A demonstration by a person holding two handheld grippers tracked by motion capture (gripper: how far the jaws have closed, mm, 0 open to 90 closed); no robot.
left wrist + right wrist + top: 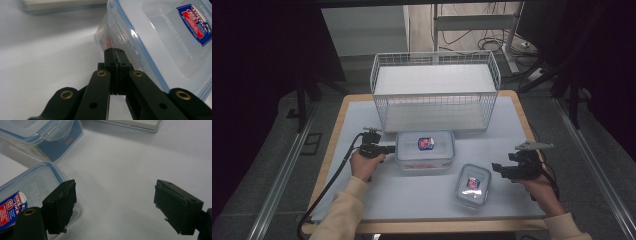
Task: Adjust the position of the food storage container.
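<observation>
**White mat, 2 lidded boxes, closed jaws nudging the bigger one**

White matting covers the table [362, 200], and on it the large lidded container [425, 150] sits just ahead of the left gripper [390, 149], whose jaws are pressed together with nothing between them. In the left gripper view the joined fingertips [114, 53] meet the container's side wall [112, 32], touching or very nearly so, just below the blue-sealed lid rim.

This looks like a pushing step: closed tips used as a blunt prod to slide the box toward the wire basket [435, 90] that stands just beyond it. The next move calls for a low, level shove, kept beneath the lid flap so the tips do not ride up.

Farther out, the small container [473, 184] lies just beside the right gripper [497, 167], whose fingers [60, 205] stand wide apart and hold nothing; one finger overlaps that box's lid corner. Bare mat lies open between both boxes and near each table edge.
</observation>
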